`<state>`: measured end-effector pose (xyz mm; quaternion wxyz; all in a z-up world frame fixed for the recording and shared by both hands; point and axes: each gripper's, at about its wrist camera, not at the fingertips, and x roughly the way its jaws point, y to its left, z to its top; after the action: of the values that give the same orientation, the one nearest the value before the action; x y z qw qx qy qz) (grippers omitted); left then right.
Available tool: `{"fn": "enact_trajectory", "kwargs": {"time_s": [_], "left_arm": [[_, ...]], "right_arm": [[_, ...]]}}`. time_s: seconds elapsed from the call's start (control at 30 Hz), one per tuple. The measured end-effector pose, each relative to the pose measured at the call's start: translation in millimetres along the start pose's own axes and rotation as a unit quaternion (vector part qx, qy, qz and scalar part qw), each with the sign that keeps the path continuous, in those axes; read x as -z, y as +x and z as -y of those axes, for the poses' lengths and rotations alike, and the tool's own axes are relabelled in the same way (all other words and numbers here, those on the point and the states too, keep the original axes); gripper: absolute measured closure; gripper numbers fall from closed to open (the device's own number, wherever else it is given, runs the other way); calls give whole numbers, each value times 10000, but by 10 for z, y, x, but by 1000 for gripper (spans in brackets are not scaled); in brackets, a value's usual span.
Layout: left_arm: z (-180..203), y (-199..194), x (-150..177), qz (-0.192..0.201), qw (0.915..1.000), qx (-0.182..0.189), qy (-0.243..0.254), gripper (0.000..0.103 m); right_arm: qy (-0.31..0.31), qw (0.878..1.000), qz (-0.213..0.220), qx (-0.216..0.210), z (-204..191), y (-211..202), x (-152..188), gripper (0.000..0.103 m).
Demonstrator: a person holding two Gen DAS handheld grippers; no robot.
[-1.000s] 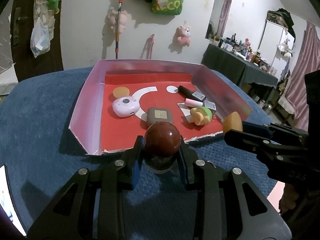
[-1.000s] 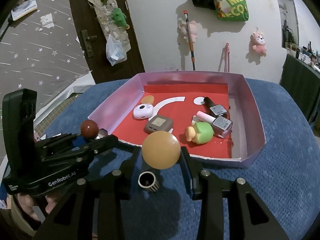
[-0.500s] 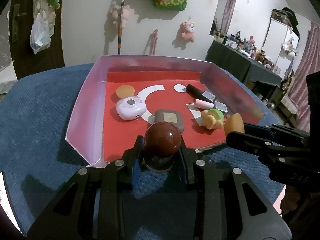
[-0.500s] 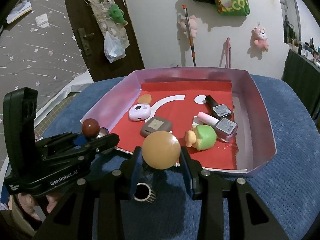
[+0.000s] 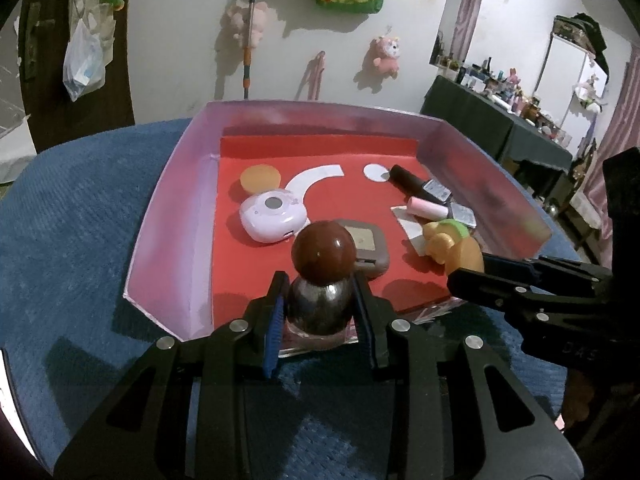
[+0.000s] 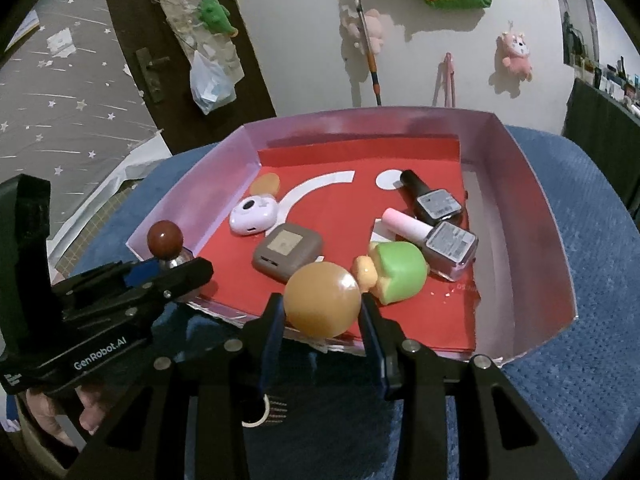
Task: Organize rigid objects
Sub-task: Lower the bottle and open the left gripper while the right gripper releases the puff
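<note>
My left tongs [image 5: 320,312] grip a brown-capped bottle [image 5: 322,280], my right tongs [image 6: 322,316] a tan-capped one [image 6: 322,300], both over the near edge of the pink tray [image 5: 172,216] on the blue-carpeted tabletop [image 5: 80,220]; plush toys [image 5: 385,54] hang on the white wall.

hidden: grey square compact case [image 5: 370,246] half behind brown ball-capped bottle [image 5: 322,276] | labels on nail polish bottles [image 6: 450,242] too blurry to read
</note>
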<state>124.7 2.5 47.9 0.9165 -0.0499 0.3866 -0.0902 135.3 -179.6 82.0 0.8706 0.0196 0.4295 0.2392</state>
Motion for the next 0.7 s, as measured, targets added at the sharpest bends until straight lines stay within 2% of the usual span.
{"fn": "enact_trajectory", "kwargs": {"time_s": [0.3, 0.7], "left_arm": [[-60, 181, 28, -247, 9996, 17, -99, 74], [-72, 255, -38, -250, 9995, -58, -204, 74]], "right_arm": [[-33, 9998, -165, 72, 27, 135, -16, 63], [-157, 9995, -214, 199, 21, 236, -95, 63]]}}
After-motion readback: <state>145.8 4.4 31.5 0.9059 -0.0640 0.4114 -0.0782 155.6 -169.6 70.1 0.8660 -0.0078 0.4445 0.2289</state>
